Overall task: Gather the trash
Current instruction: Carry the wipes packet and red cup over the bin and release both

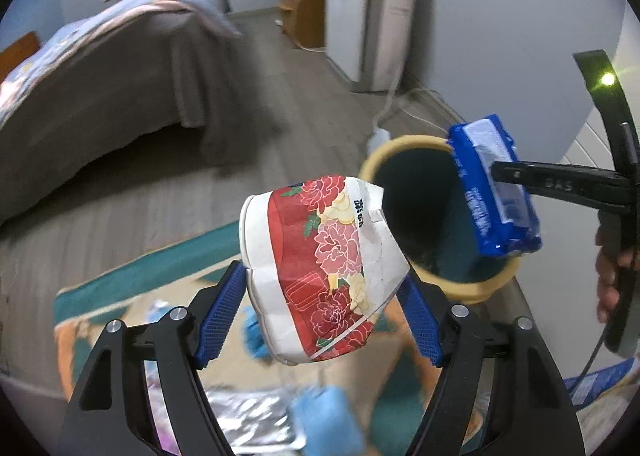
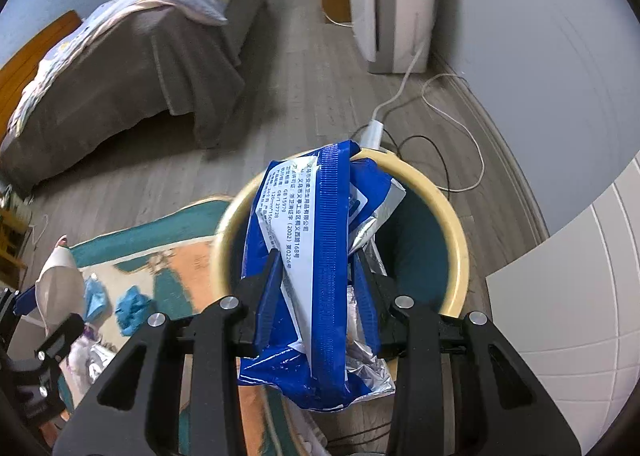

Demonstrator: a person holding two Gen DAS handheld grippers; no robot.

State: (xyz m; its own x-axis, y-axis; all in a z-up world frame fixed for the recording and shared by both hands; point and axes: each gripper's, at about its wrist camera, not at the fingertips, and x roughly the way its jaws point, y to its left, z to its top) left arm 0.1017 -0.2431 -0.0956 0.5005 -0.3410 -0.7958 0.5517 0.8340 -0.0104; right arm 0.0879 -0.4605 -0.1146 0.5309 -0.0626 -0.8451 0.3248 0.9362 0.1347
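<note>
**Mia:** Where is the trash right now?

**Ben:** The left claw (image 1: 324, 320) is clenched on a squashed paper cup (image 1: 320, 268) with red flowers. The cup hangs just beside the bin (image 1: 460, 288), on the rug side of it, not over the hole yet. The right claw (image 2: 316, 288) is clenched on a blue wrapper (image 2: 312, 256), and that one hangs right over the bin's yellow rim.

**Mia:** How do they feel to hold?

**Ben:** I think both are very light. The cup is bent paper, so it is soft and gives way. Holding it across its flat sides works well. The wrapper is thin, floppy and a bit slippery. It is best pinched in the middle, so it does not slide out.

**Mia:** What can't you see?

**Ben:** The inside of the bin is dark, so I cannot tell what is in it. More stuff lies on the rug (image 2: 176, 244) next to the bin: blue crumpled bits (image 2: 132, 308) and something silver (image 1: 248, 416). They are blurry, so maybe they are gloves and foil. The bottom of the wrapper hides part of the bin's near rim.
</note>
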